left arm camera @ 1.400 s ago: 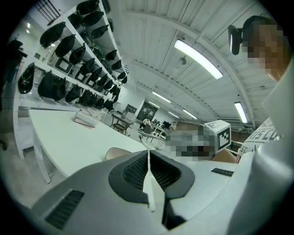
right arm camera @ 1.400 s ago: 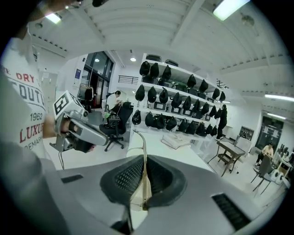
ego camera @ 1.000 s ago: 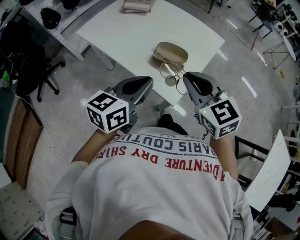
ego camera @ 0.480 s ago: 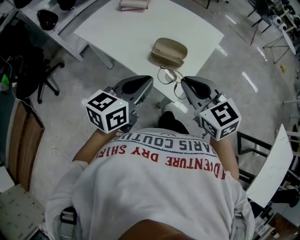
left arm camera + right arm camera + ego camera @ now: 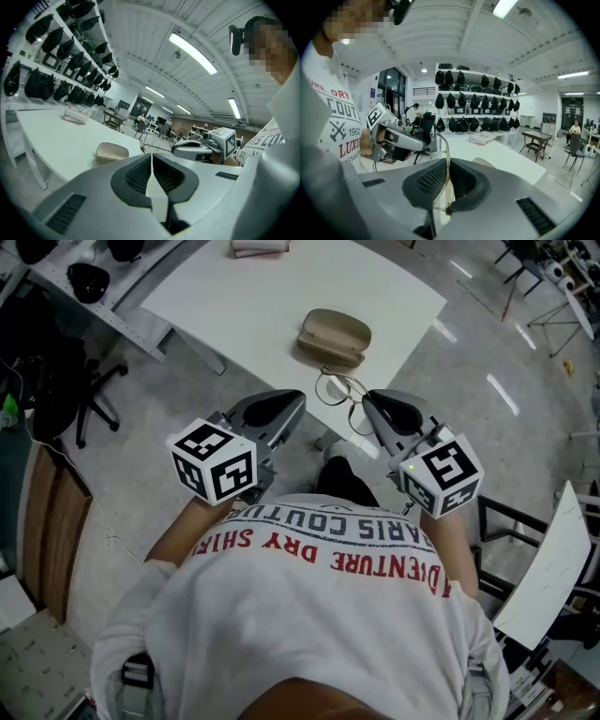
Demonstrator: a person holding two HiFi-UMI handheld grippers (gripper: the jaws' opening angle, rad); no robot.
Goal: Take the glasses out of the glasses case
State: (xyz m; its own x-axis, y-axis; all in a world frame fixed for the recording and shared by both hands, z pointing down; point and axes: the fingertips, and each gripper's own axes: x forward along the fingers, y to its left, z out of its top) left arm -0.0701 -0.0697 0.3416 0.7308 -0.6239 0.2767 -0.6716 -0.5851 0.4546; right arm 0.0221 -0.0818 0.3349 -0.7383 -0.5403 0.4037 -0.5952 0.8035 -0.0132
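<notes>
Left gripper [image 5: 296,399]: held low in front of the torso, pointing forward and slightly downward; jaws together, nothing between them. Left marker cube [image 5: 214,461]: at the gripper's rear, one face turned upward. Right gripper [image 5: 368,399]: level with the left and well apart from it, angled a little inward and downward; jaws pinched on a thin temple of the glasses [image 5: 339,393]. Right marker cube [image 5: 441,474]: at the rear, tilted outward. Left forearm [image 5: 180,538] and right forearm [image 5: 450,542]: bare, reaching forward; hands mostly hidden beneath the cubes.
</notes>
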